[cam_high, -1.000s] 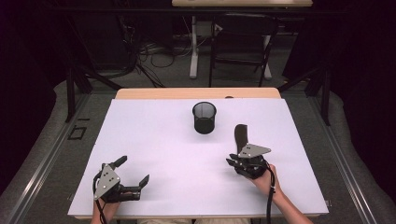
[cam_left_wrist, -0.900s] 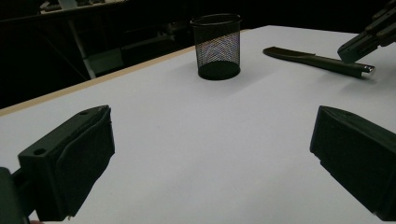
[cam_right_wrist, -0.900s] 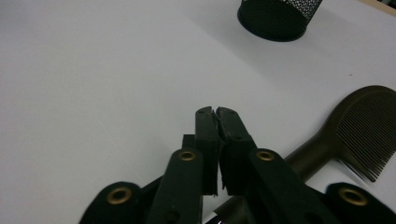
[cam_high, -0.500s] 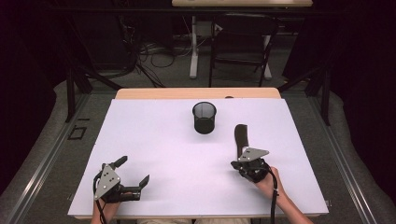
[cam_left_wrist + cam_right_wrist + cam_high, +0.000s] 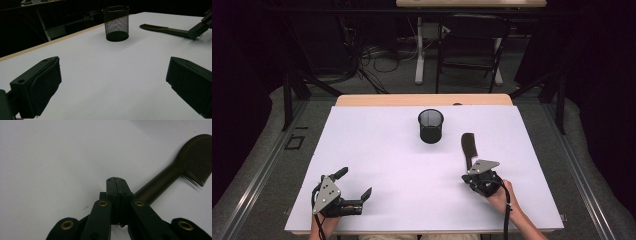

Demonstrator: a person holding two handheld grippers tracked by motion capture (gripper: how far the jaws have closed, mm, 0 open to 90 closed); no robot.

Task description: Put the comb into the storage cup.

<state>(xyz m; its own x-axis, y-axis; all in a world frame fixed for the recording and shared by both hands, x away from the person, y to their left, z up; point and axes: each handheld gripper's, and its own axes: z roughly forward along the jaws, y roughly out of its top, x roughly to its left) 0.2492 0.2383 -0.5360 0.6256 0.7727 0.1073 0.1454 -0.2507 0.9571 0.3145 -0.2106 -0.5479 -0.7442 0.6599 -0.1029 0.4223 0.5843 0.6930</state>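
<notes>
On table, right side: comb (image 5: 468,148) handle clamped in right gripper (image 5: 475,175); axis: points ahead toward mesh cup (image 5: 431,126); left gripper (image 5: 354,187): open, idle

Matt dark plastic comb (image 5: 172,172), black wire-mesh cup (image 5: 431,126)
</notes>
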